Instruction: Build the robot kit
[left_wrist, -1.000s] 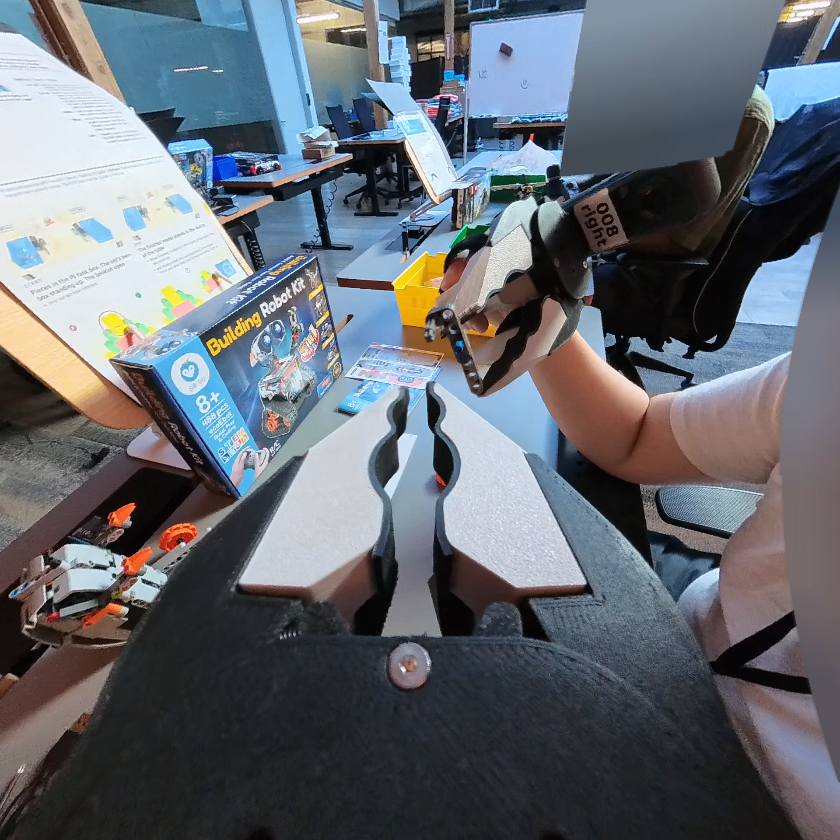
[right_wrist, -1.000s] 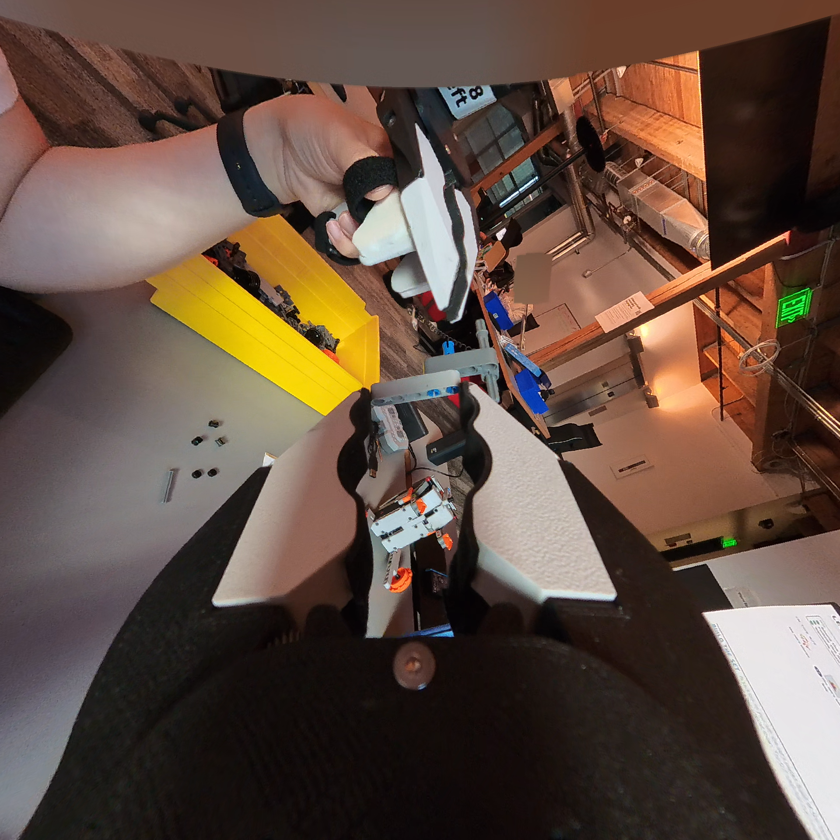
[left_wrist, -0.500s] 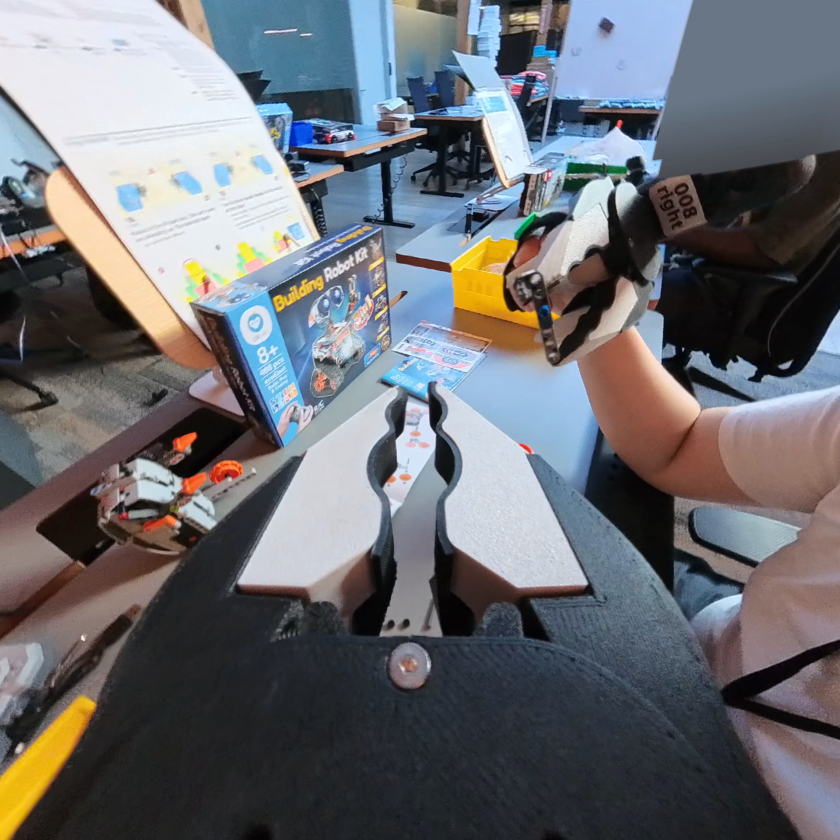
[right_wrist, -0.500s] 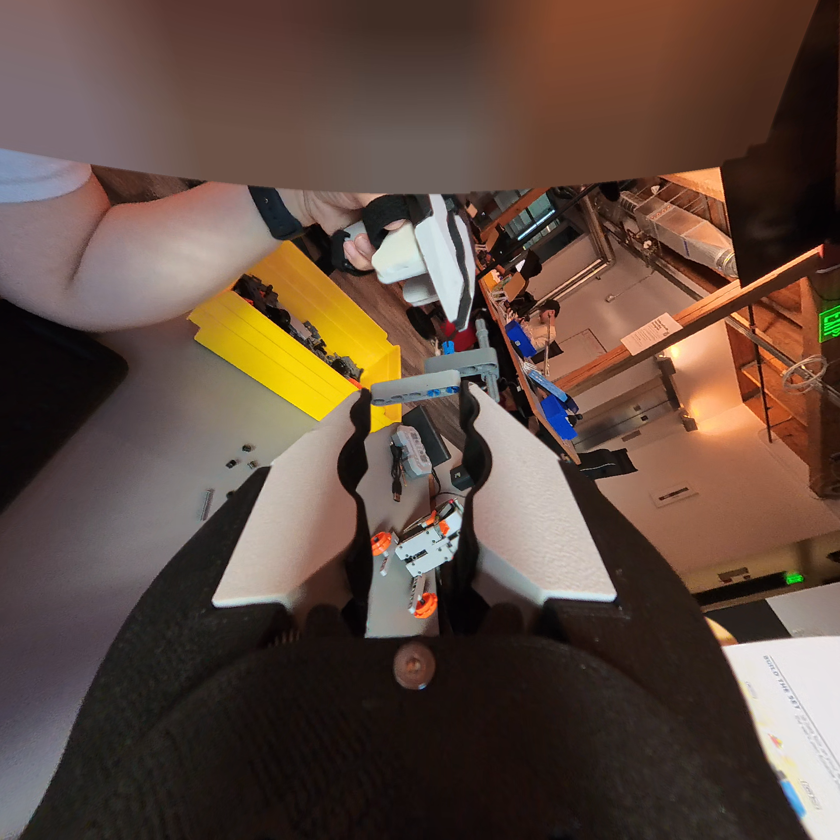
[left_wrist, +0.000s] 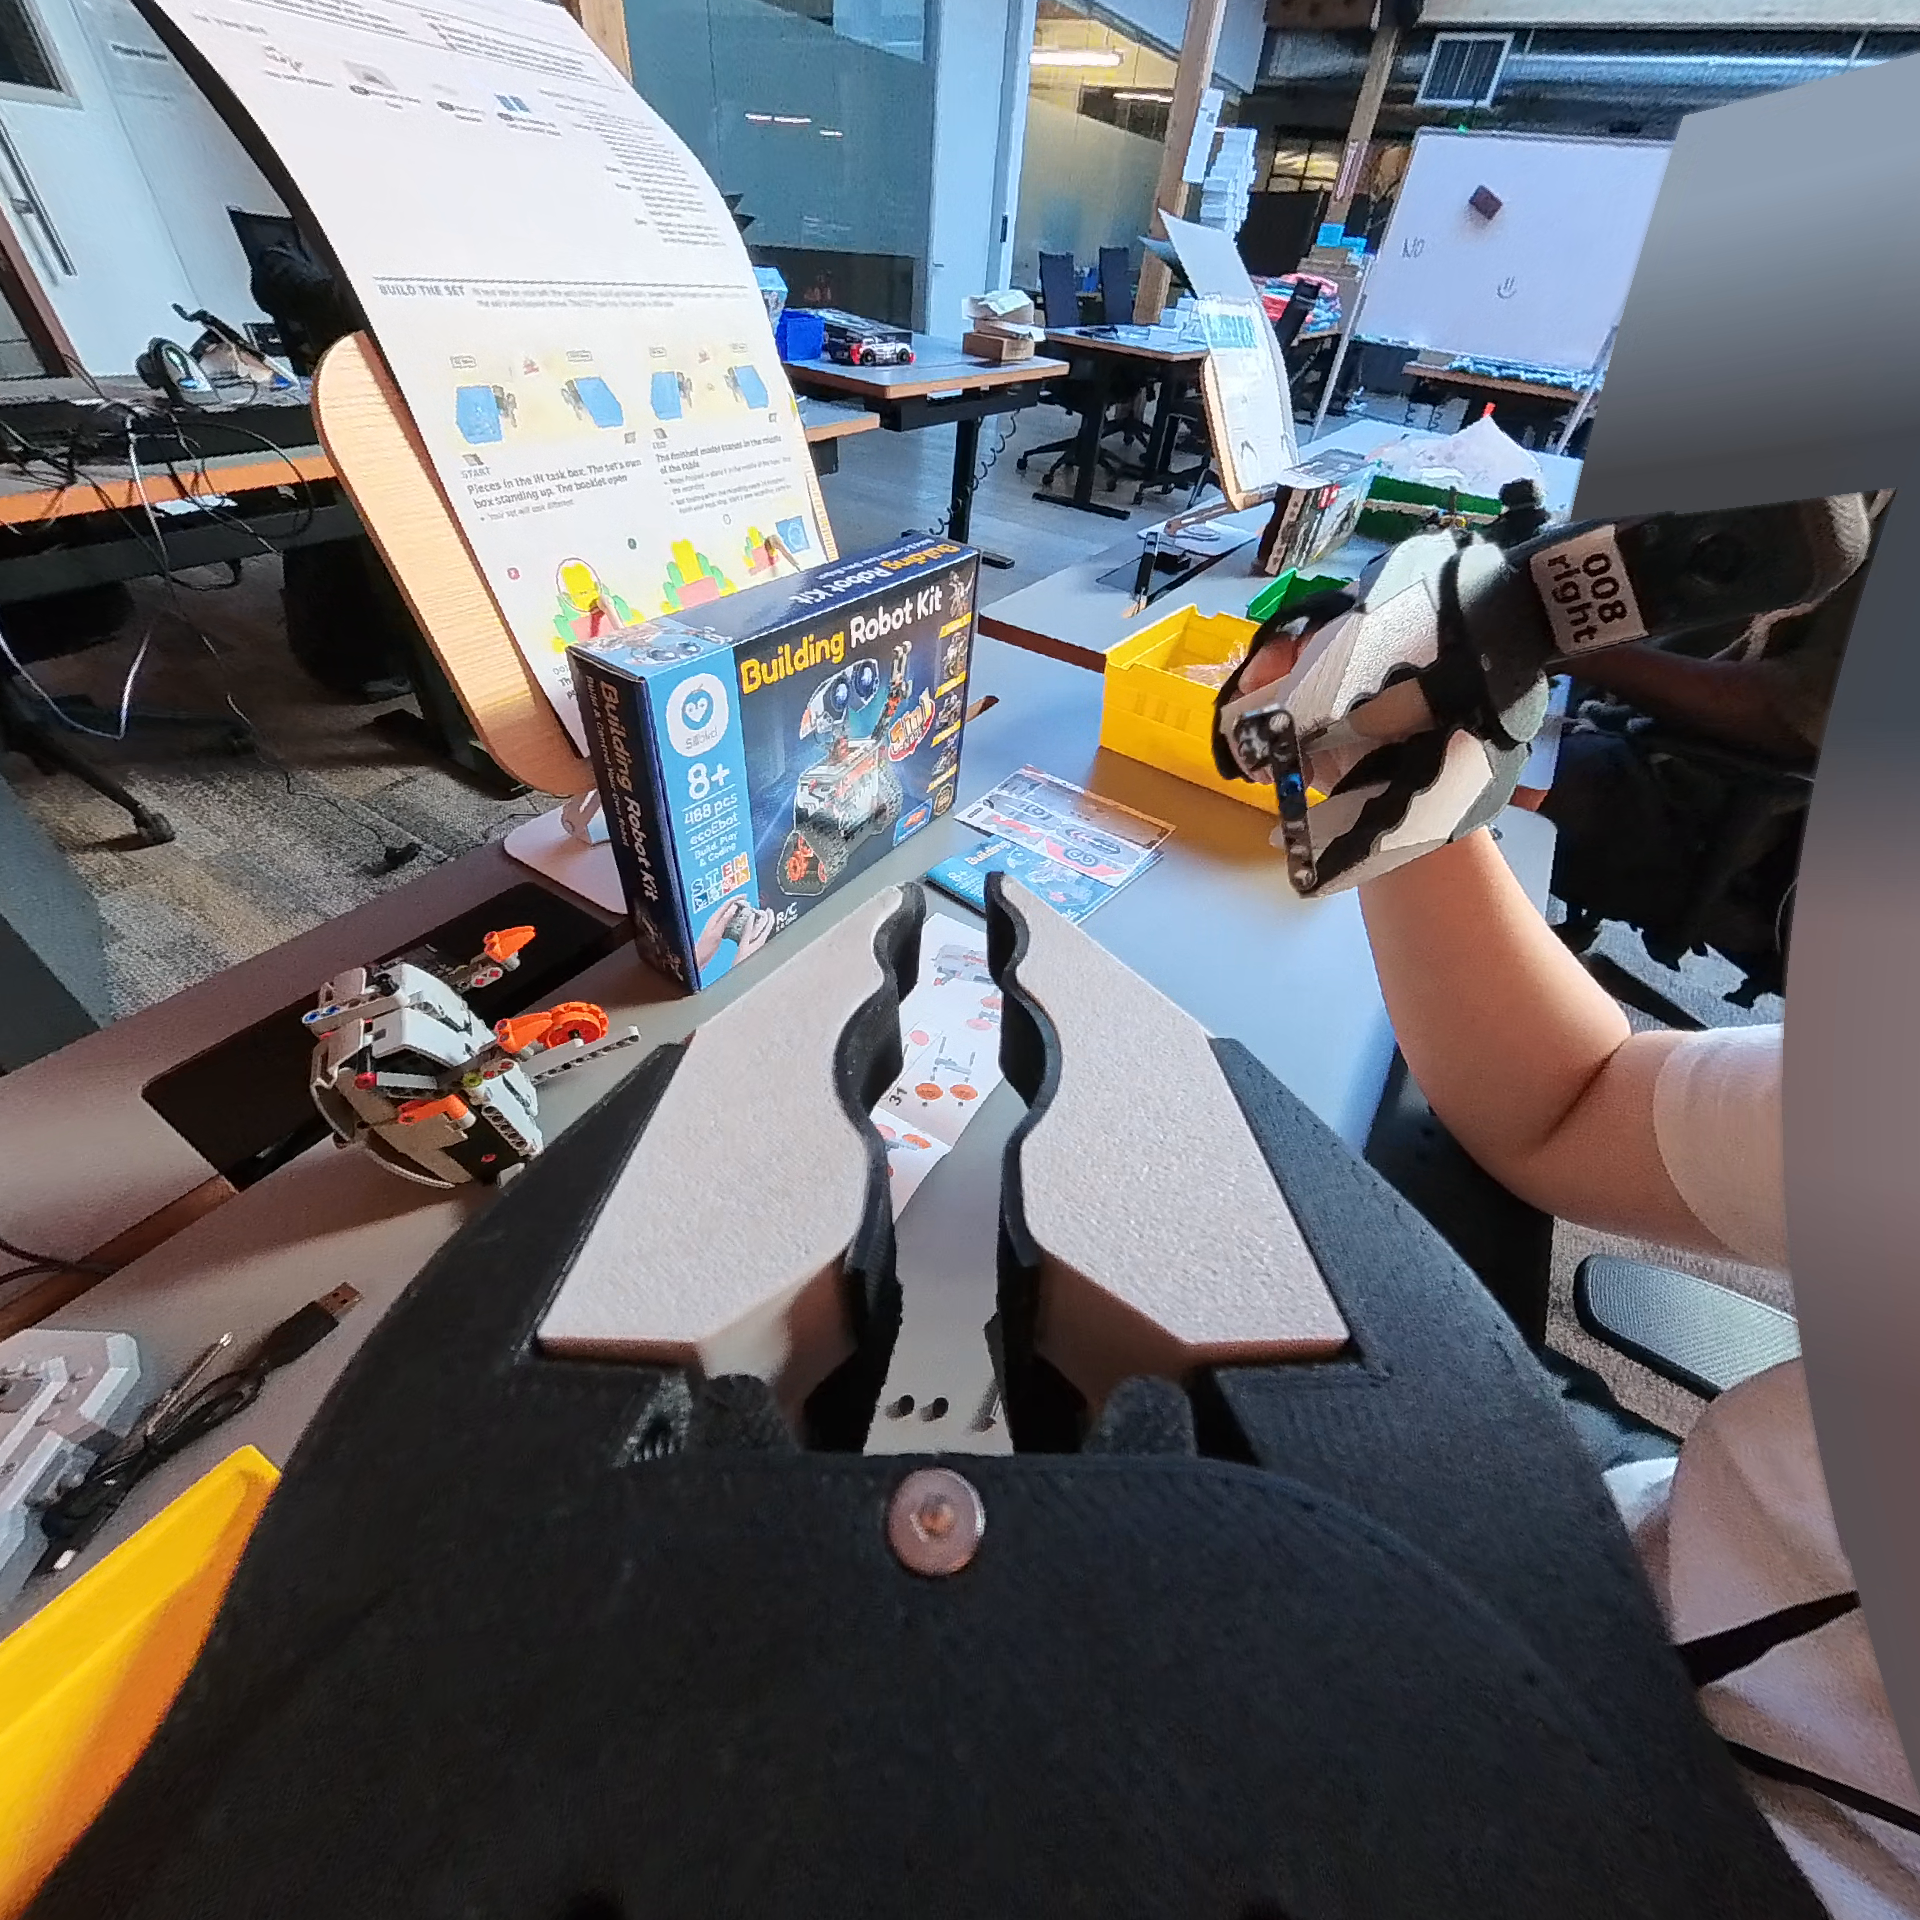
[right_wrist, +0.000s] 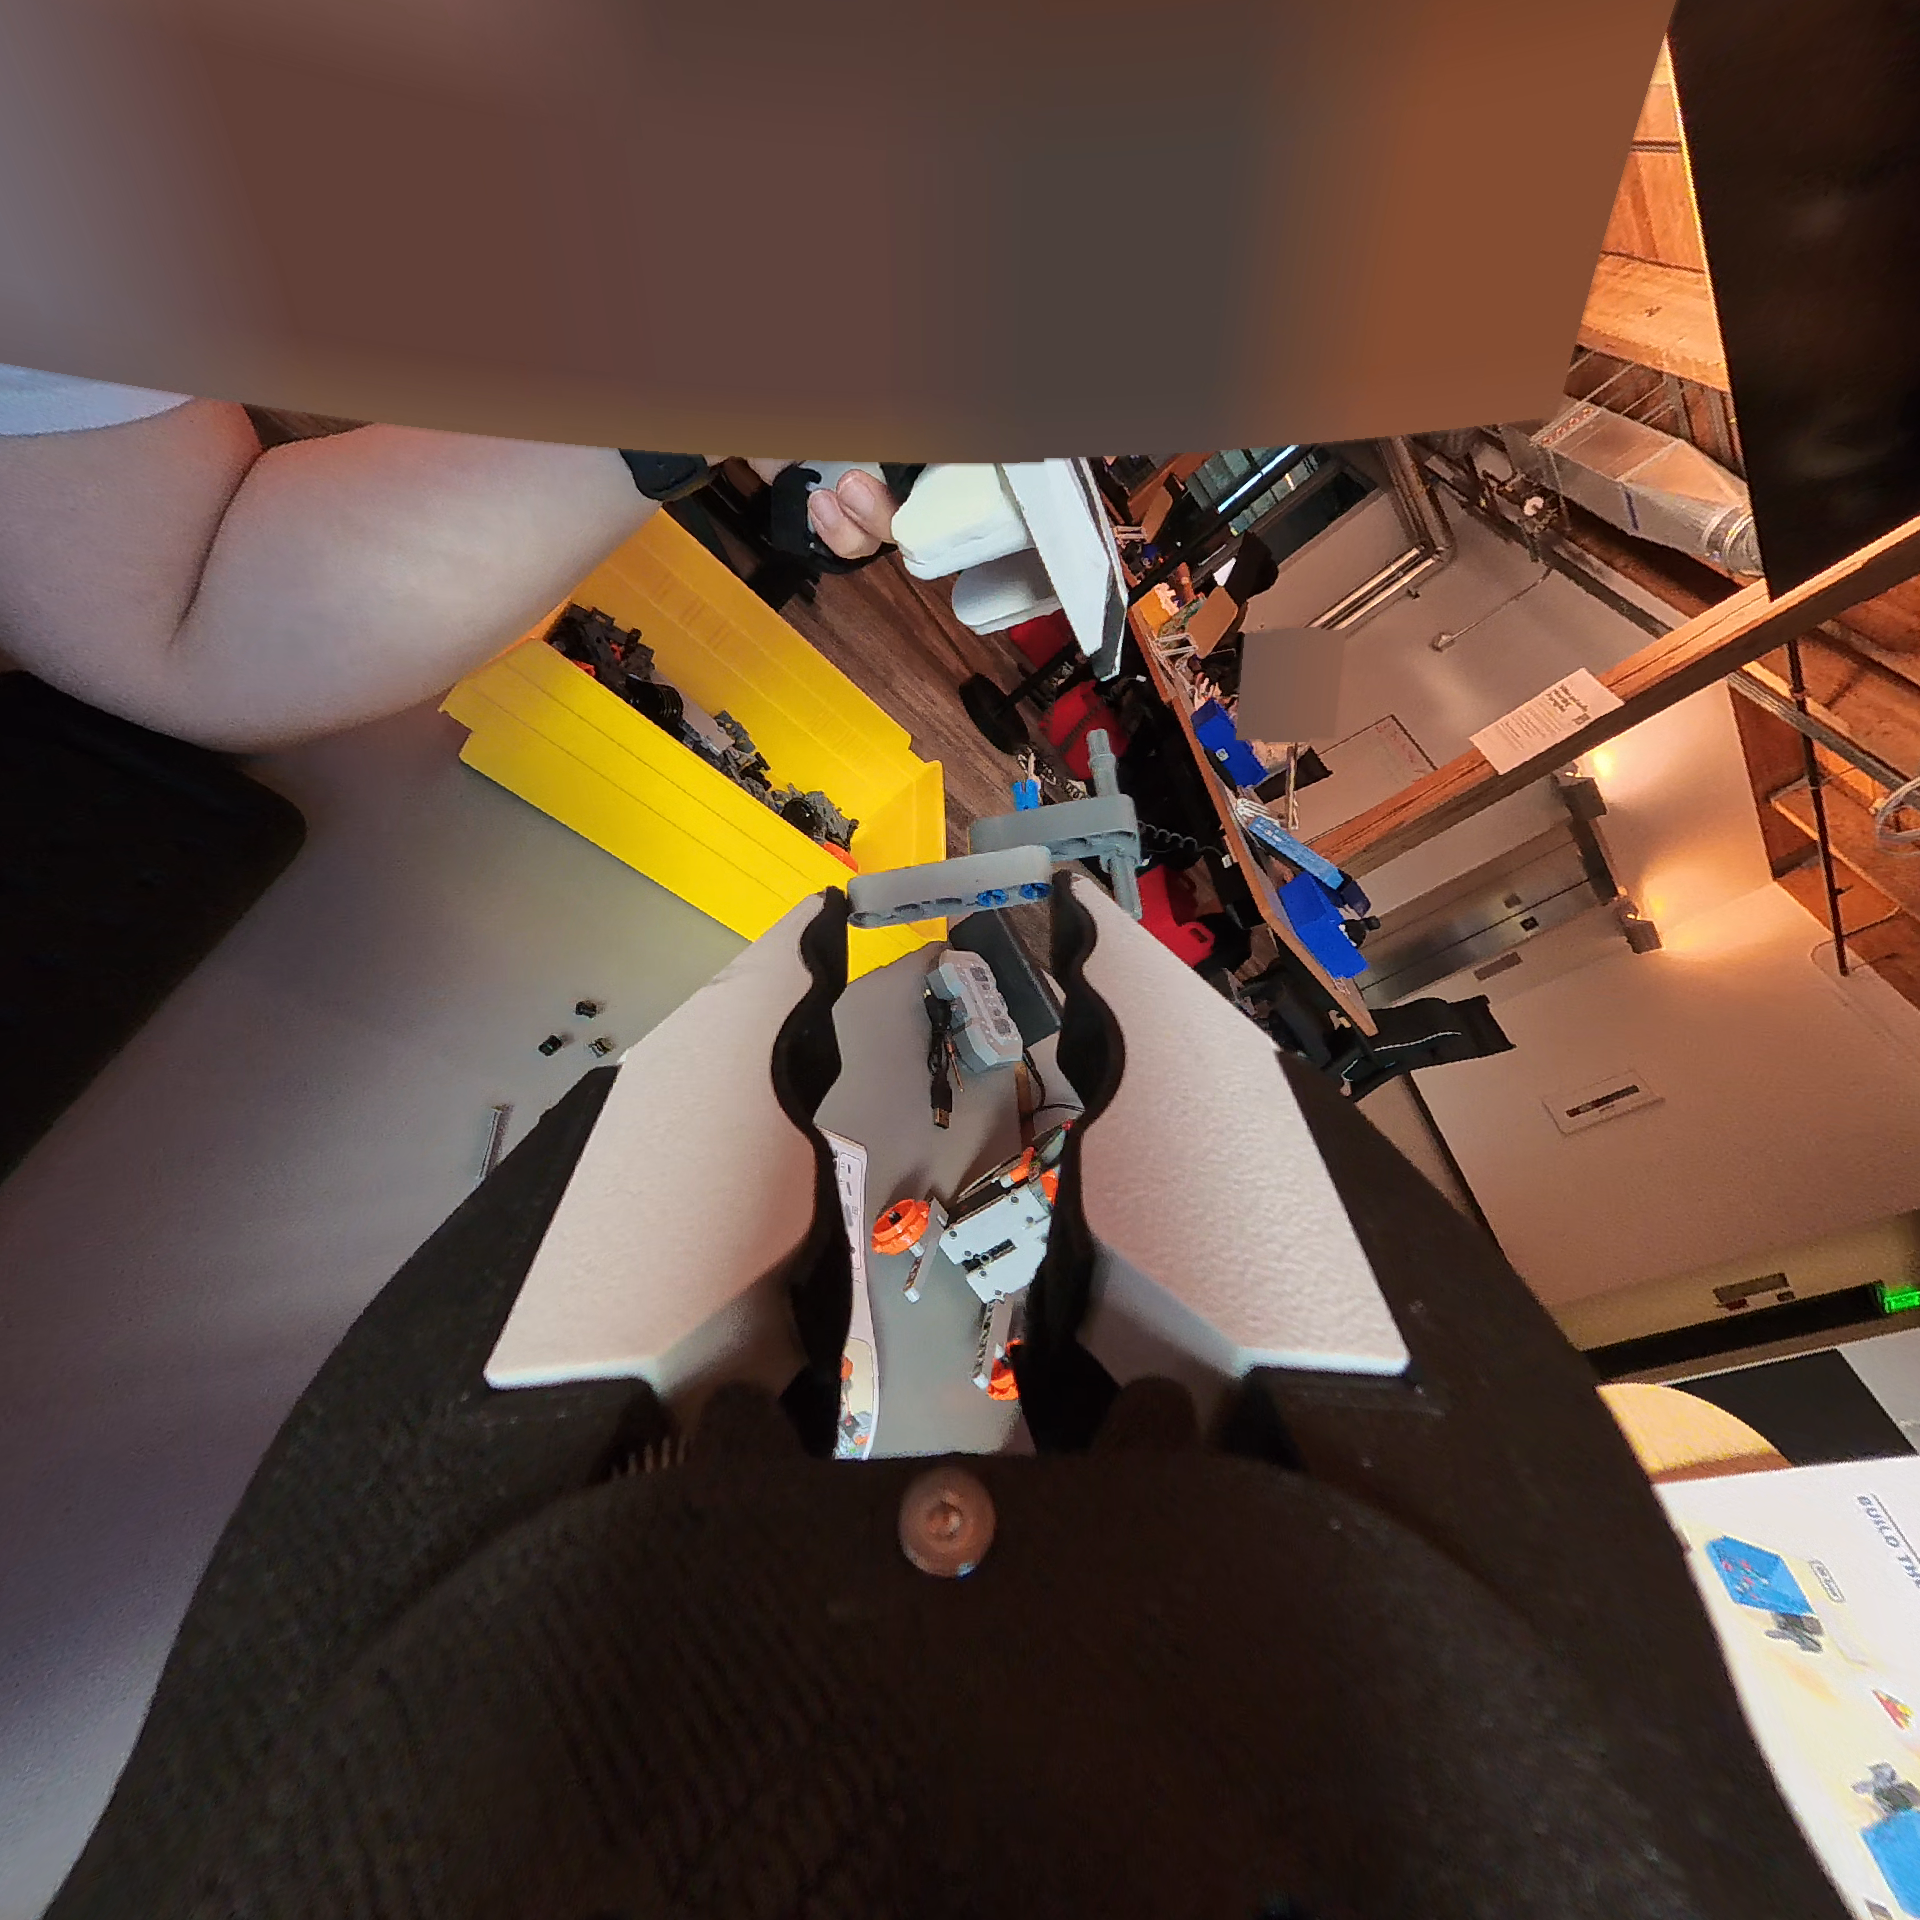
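The right gripper (right_wrist: 951, 894) is clamped on a grey beam assembly (right_wrist: 997, 873), its long axis crosswise between the tips. The left gripper (left_wrist: 954, 904), fingers slightly apart and empty, sits at 12 o'clock above it, over the worktop (left_wrist: 1226, 935).

A yellow bin (left_wrist: 94, 1621) is cut off by the lower left edge of the left wrist view. In the right wrist view, the left gripper (right_wrist: 1049, 561) is cut off above by a blurred patch, and the small dark pieces (right_wrist: 569, 1034) on the table cannot be identified.
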